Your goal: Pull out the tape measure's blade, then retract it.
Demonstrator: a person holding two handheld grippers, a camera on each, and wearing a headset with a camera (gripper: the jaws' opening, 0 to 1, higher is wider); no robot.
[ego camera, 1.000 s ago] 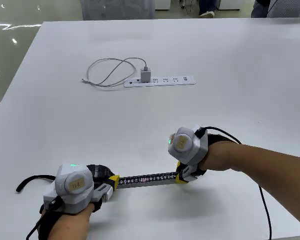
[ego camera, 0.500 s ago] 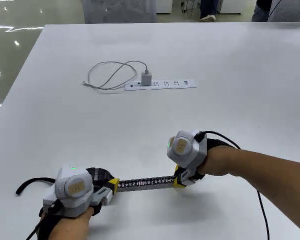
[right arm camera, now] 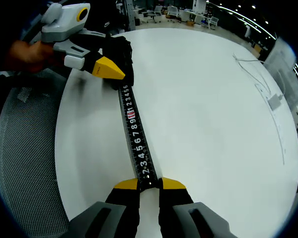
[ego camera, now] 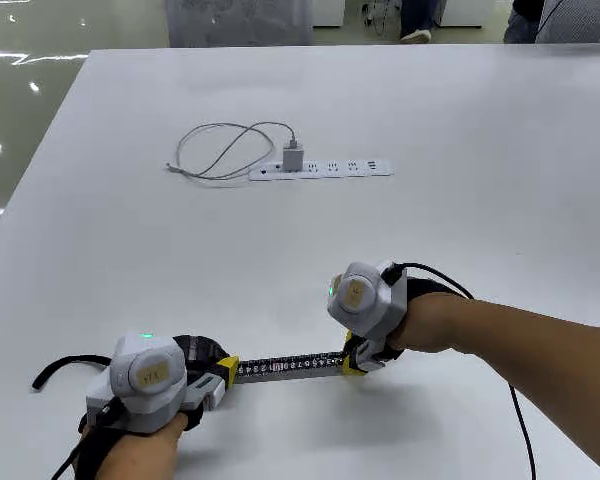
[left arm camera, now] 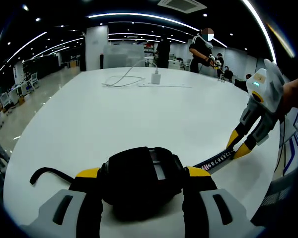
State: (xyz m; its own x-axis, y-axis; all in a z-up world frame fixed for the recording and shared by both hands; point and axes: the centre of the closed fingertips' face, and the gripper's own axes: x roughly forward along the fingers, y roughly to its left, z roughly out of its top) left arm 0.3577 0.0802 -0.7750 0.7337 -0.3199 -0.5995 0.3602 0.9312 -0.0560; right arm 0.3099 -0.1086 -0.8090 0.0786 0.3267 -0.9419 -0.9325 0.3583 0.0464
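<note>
Currently clenched on tip of blade [right arm camera: 135, 134] with right gripper [right arm camera: 149, 184]; clamped around tape measure case [left arm camera: 139, 191] with left gripper [left arm camera: 142, 172].
Follows blade along table [ego camera: 380, 120] from right jaws straight to case; likely needs right gripper travelling leftward down that axis to retract.

A broad white table [ego camera: 460, 150] carried everything. Towards its far side lay a white power strip [ego camera: 330, 168], set roughly parallel to the far edge, with a white charger [ego camera: 293, 157] standing plugged into its left end. From the charger a pale cable [ego camera: 220, 127] ran leftwards in loose loops flat on the surface. Well apart from these, near the front edge, sat the black tape measure [ego camera: 202, 352], its black strap [ego camera: 65, 365] trailing to the left on the table top. Its blade [ego camera: 290, 364] stretched to the right, low along the surface; whether it touched could not be told.
</note>
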